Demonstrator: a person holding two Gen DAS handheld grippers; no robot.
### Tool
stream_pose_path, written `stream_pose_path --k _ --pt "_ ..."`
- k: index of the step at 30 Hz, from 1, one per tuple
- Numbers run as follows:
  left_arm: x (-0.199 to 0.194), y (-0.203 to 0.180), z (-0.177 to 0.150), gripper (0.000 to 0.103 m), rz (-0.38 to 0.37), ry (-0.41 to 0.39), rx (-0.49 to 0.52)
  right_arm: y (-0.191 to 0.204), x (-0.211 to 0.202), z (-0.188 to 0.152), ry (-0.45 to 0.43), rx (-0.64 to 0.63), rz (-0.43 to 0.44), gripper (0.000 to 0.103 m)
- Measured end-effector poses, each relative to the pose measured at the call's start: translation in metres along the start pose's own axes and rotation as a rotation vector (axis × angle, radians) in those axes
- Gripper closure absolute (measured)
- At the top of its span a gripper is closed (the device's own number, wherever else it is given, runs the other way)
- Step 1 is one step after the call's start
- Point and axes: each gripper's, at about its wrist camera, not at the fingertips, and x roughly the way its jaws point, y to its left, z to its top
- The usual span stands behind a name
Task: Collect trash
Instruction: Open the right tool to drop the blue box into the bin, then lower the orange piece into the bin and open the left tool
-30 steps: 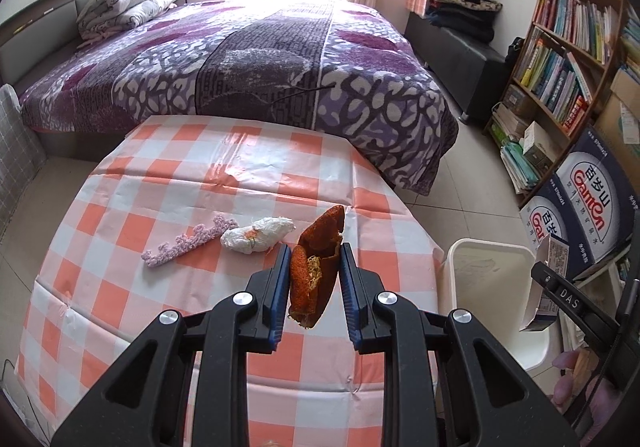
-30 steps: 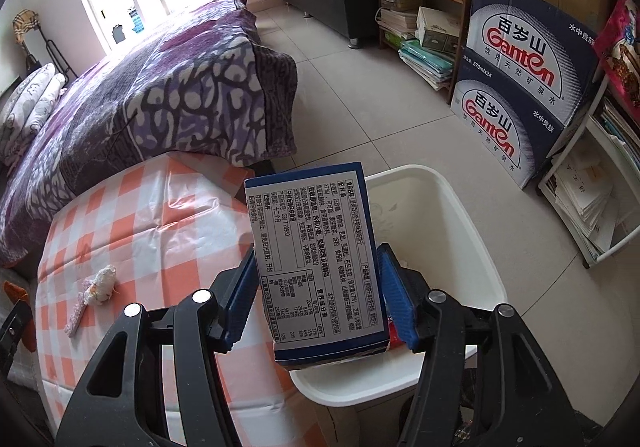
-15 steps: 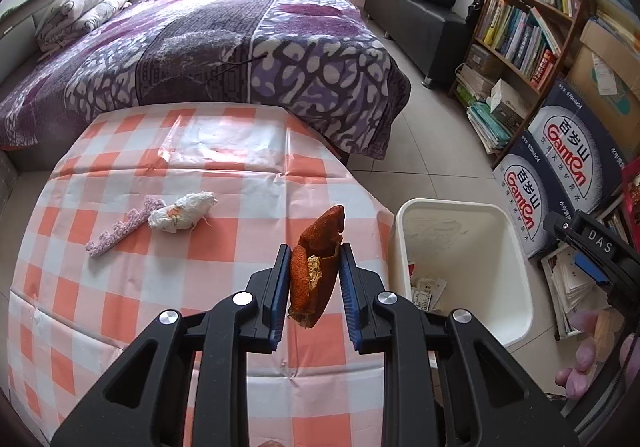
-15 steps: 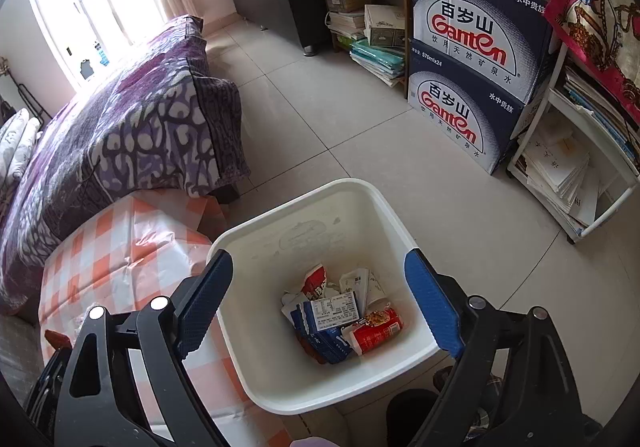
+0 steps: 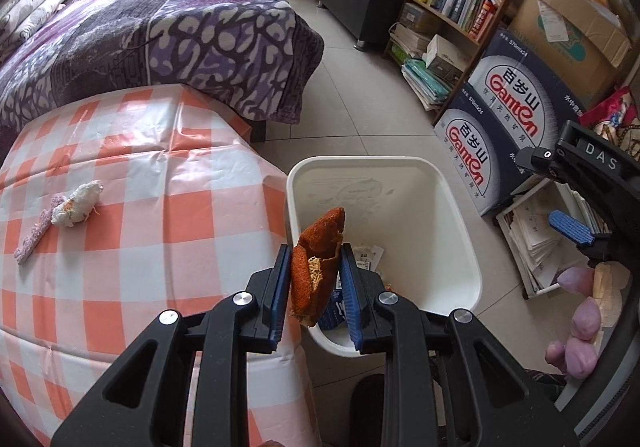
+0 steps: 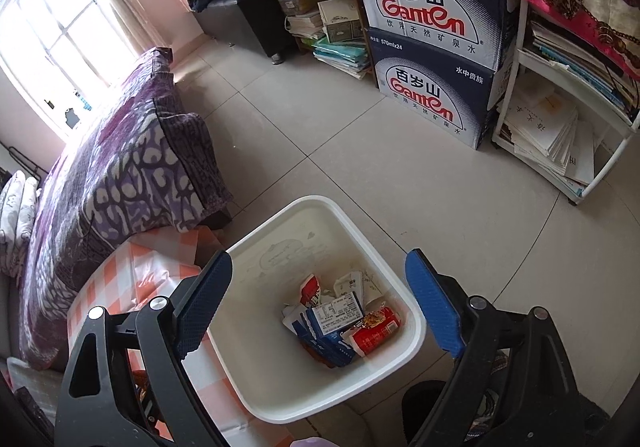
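A: Below the wide-open, empty right gripper [image 6: 316, 307], the white plastic bin [image 6: 404, 347] is holding the blue carton [image 6: 332, 327].

B: The left gripper [image 5: 316, 279] is clamping orange peel [image 5: 316, 267] over the bin's rim; rubbish beyond-left is waiting.

An orange peel [image 5: 316, 267] stands upright above the white bin [image 5: 460, 223], where cartons and wrappers [image 6: 340, 319] lie.

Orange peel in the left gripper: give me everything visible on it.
The curled piece of orange peel is dried-looking, with a rough orange-brown outer skin and pale fibrous pith showing inside its fold. It stands roughly upright, pinched between the blue pads of the left gripper, its pointed top sticking above them. It hangs over the near rim of the white plastic bin, touching nothing else.
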Motion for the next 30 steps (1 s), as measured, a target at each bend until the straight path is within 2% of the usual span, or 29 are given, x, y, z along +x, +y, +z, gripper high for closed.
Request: stream_pose_path --k 11,12,13,15,16,21,26,30 --pt "0.017 -0.03 0.002 0.078 -0.206 0.065 -0.024 -0.016 -0.006 0.006 -0.011 0.059 0.021 0.018" --pt "0.018 -0.032 0.003 0.074 -0.218 0.067 -0.021 -0.016 -0.007 0.006 -0.013 0.062 0.022 0.018" --pt "0.018 -0.032 0.004 0.059 -0.222 0.066 -0.023 -0.016 -0.007 0.006 -0.014 0.065 0.022 0.018" --pt "0.017 -0.027 0.005 0.045 -0.222 0.049 -0.047 -0.017 -0.007 0.006 -0.014 0.07 0.025 0.018" --pt "0.017 -0.024 0.005 0.044 -0.223 0.048 -0.055 -0.017 -0.007 0.006 -0.015 0.073 0.025 0.017" --pt "0.021 -0.005 0.005 0.042 -0.128 0.048 -0.068 -0.015 -0.006 0.005 -0.014 0.066 0.025 0.017" --pt "0.029 0.016 0.001 0.035 0.028 0.041 -0.069 -0.001 0.001 -0.001 0.001 0.024 0.009 0.013" --pt "0.038 0.04 0.002 0.03 0.173 0.046 -0.073 0.016 0.014 -0.009 0.052 -0.039 -0.001 0.012"
